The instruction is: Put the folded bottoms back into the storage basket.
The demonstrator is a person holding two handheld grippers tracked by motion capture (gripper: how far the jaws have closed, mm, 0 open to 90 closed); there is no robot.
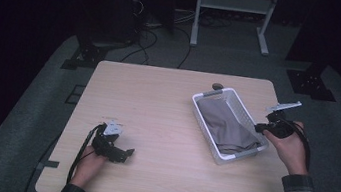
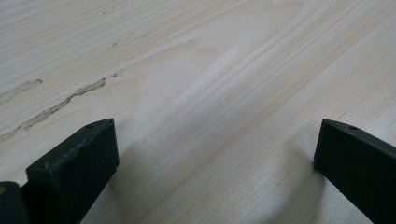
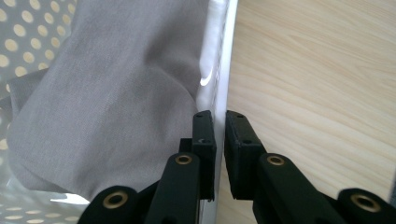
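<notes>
High view: white basket (image 1: 234,116) with grey cloth (image 1: 229,125) near the table's (image 1: 164,125) right edge; left gripper (image 1: 122,154) near the front-left corner.
Left gripper view: jaws released, wide apart over bare wood.
Right gripper view: right gripper (image 3: 219,140) clenched on the basket's wall (image 3: 219,88).

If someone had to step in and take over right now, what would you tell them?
Right gripper: shut on the basket wall, one jaw inside, one outside, at its right side.
Left gripper: open, holding nothing, resting low over bare table at the front left.
Basket: on the table's right half, grey cloth lying inside it.
Done: cloth is in the basket, basket gripped.
Left: probably move the basket; where to is unclear.
</notes>
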